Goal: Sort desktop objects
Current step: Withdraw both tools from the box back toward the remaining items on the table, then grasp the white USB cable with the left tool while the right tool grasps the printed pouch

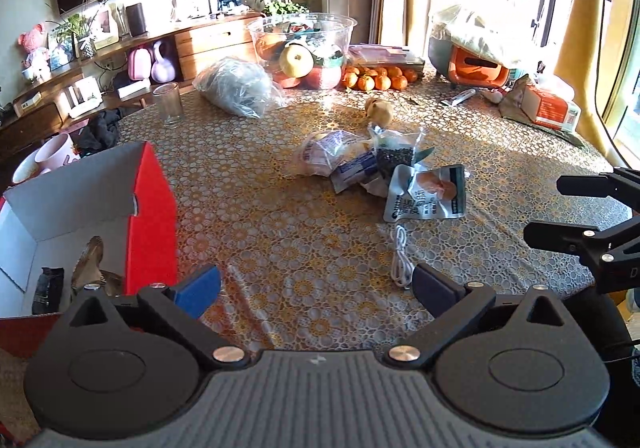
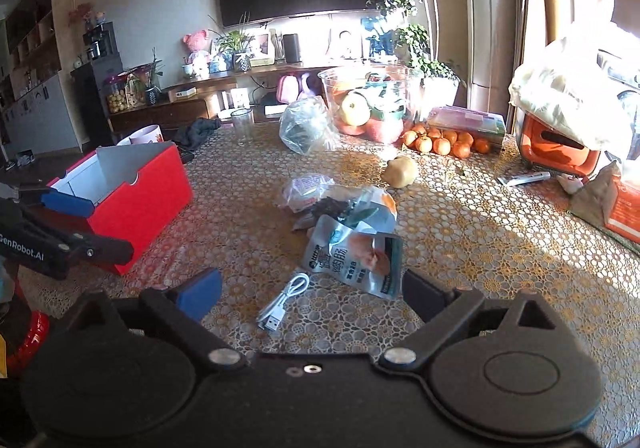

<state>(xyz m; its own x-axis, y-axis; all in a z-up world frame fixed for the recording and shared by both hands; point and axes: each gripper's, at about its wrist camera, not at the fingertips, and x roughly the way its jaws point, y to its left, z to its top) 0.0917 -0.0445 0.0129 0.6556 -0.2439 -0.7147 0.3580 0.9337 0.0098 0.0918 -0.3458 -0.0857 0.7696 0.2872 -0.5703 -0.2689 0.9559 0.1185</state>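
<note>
the white cable (image 2: 283, 300) lies just ahead of the right gripper (image 2: 310, 294), long way pointing away; both grippers' jaws wide open, empty.

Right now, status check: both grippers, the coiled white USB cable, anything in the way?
Left gripper open, empty. Right gripper open, empty. Coiled white USB cable flat on patterned tablecloth, just ahead. Silver snack pouch close beside it.

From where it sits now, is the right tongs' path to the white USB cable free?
Probably yes. The right tongs stand open and empty, and the cable lies loose on the tablecloth just ahead between the fingers. Only the snack packet beside it crowds the far end.
</note>
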